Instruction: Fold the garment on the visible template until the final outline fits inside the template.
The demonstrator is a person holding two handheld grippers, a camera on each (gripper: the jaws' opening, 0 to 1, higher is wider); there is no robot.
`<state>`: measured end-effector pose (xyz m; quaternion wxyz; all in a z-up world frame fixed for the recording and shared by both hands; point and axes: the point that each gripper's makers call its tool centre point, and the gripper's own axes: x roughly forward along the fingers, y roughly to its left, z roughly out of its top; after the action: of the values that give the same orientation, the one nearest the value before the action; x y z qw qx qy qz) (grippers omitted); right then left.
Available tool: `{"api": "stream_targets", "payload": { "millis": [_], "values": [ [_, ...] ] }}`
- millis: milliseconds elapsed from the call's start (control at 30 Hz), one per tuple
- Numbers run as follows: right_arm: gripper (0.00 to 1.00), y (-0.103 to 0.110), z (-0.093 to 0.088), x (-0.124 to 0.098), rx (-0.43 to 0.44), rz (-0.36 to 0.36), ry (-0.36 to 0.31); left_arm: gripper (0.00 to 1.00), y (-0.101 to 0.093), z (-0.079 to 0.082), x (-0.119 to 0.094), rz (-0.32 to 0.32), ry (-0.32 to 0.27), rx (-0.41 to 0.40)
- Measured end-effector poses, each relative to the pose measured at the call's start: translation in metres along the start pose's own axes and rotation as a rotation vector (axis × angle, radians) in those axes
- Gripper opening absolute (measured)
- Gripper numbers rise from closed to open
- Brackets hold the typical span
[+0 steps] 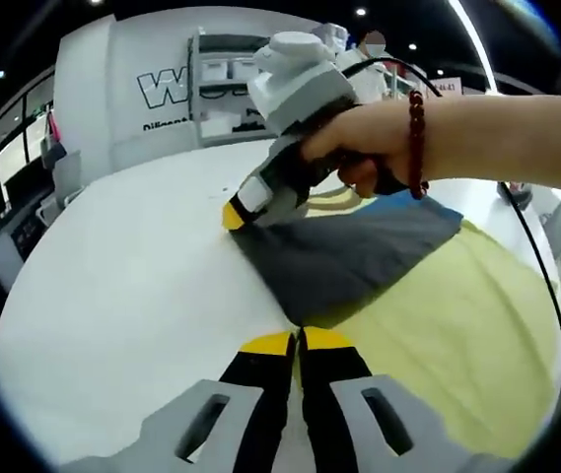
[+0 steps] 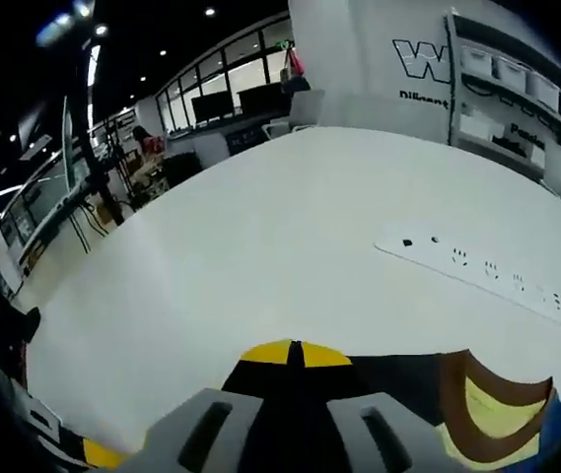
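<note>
Mid-fold: both hand-held grippers pinching the dark grey cloth garment (image 1: 344,261) at its edge.

Garment lies on the white counter (image 1: 132,296), partly over the pale yellow template sheet (image 1: 457,335). Left hand-held gripper (image 1: 297,340): yellow-tipped jaws pressed together at the garment's near corner, looks like pinching the cloth. Right hand-held gripper (image 1: 233,217), held by a person's hand (image 1: 374,148) with a red bead bracelet (image 1: 417,143), sits at the garment's far corner; in the right gripper view its jaws (image 2: 295,353) are closed with dark cloth right at the tips, brown, yellow and blue layers (image 2: 492,404) beside them. White power strip (image 2: 472,266) lies on the counter well beyond the garment. My read: step is carrying this edge over. Next move calls for lifting both corners together, laying them across toward the template side, keeping the outline inside the yellow.
</note>
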<state>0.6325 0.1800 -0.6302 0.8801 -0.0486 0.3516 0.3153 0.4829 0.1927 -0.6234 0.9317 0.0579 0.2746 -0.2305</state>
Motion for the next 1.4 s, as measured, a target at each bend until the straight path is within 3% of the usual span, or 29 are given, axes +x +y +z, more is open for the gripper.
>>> {"api": "stream_targets", "payload": {
  "millis": [133,467,833,1000,1200,1400],
  "values": [
    [0.0,0.006,0.007,-0.002,0.026,0.008,-0.03,0.06,0.006,-0.004,-0.002,0.015,0.013,0.014],
    [0.0,0.029,0.013,0.006,-0.008,0.029,-0.034,0.06,0.023,-0.014,-0.012,0.03,0.039,0.006],
    [0.0,0.035,0.024,0.007,-0.047,0.026,-0.067,0.06,0.042,-0.024,-0.016,0.032,0.066,-0.003],
    [0.21,0.026,0.032,-0.008,-0.012,0.005,-0.093,0.06,0.048,-0.024,-0.018,0.045,0.063,-0.013],
    [0.31,0.017,0.025,-0.031,0.04,-0.012,-0.12,0.06,0.061,-0.025,-0.02,0.073,0.068,-0.017],
    [0.34,0.006,0.018,-0.055,0.025,-0.053,-0.142,0.06,0.07,-0.028,-0.023,0.081,0.071,-0.023]
  ]
}}
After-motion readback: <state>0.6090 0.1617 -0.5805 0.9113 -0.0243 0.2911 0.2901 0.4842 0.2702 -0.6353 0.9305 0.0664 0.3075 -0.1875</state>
